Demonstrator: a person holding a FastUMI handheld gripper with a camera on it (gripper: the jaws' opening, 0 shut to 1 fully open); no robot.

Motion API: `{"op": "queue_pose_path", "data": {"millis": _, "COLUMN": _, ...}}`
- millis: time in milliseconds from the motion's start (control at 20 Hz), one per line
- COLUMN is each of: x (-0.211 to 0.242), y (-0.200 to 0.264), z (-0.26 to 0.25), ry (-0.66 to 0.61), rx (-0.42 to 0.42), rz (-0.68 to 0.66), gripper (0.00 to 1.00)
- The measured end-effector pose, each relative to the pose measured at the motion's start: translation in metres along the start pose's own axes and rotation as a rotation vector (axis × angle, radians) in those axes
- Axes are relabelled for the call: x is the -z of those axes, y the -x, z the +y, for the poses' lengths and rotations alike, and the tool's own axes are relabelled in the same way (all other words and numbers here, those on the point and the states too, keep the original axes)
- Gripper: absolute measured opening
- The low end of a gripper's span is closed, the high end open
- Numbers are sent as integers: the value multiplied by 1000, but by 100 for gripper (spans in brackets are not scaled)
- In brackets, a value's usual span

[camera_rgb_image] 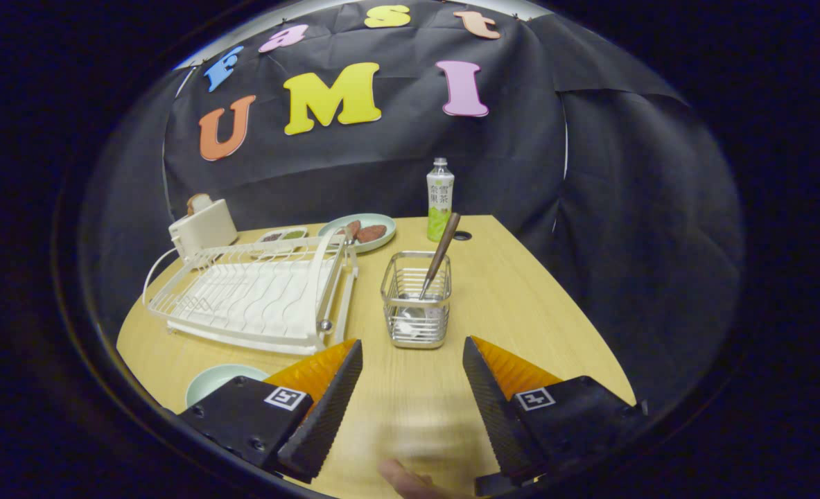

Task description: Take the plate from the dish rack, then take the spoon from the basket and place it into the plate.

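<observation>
Right under the lens, your tongs [411, 388] are spread wide and holding nothing, hovering low over the near part of the desk [520, 305]. A fingertip [399, 477] peeks in beneath them. Just beside the left finger, at the desk's near left edge, sits the pale green plate [217, 380], already out of the dish rack [257, 298], which stands empty along the left side. So by my read the spoon is your job now. It's there, just ahead of the tongs: the spoon [439, 255] stands in the wire basket [416, 299], bowl down, handle leaning up and to the right above the rim. Go for that handle above the wire, not inside the cage. Tilt to match its lean, centre it between the fingers, squeeze firmly, then lift straight along the handle so the basket doesn't tip. Further back by the far edge, a bottle [440, 197] stands clear of your path.
</observation>
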State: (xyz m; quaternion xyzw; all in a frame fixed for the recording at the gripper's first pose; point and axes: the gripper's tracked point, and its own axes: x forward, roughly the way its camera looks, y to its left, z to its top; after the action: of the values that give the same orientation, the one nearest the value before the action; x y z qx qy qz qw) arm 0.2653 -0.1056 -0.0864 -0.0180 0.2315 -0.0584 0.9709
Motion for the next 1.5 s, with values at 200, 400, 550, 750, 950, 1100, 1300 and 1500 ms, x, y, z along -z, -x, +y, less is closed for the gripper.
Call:
{"op": "queue_pose_path", "data": {"millis": 200, "x": -38, "y": -35, "z": -15, "ry": 35, "rx": 19, "rz": -41, "gripper": 94}}
{"op": "queue_pose_path", "data": {"millis": 400, "x": -70, "y": -71, "z": -20, "ry": 0, "rx": -1, "rz": -66, "gripper": 94}}
{"op": "queue_pose_path", "data": {"millis": 550, "x": -87, "y": -103, "z": -29, "ry": -51, "rx": 14, "rz": -58, "gripper": 94}}
{"op": "queue_pose_path", "data": {"millis": 750, "x": -100, "y": -137, "z": -22, "ry": -121, "rx": -40, "rz": -25, "gripper": 91}}
{"op": "queue_pose_path", "data": {"millis": 950, "x": -95, "y": -159, "z": -19, "ry": -133, "rx": -57, "rz": 5, "gripper": 75}}
{"op": "queue_pose_path", "data": {"millis": 1100, "x": -97, "y": -164, "z": -17, "ry": -121, "rx": -65, "rz": -5, "gripper": 47}}
{"op": "queue_pose_path", "data": {"millis": 1300, "x": -108, "y": -148, "z": -18, "ry": -139, "rx": -7, "rz": -59, "gripper": 18}}
{"op": "queue_pose_path", "data": {"millis": 1500, "x": -117, "y": -121, "z": -12, "ry": -126, "rx": 0, "rz": -100, "gripper": 15}}
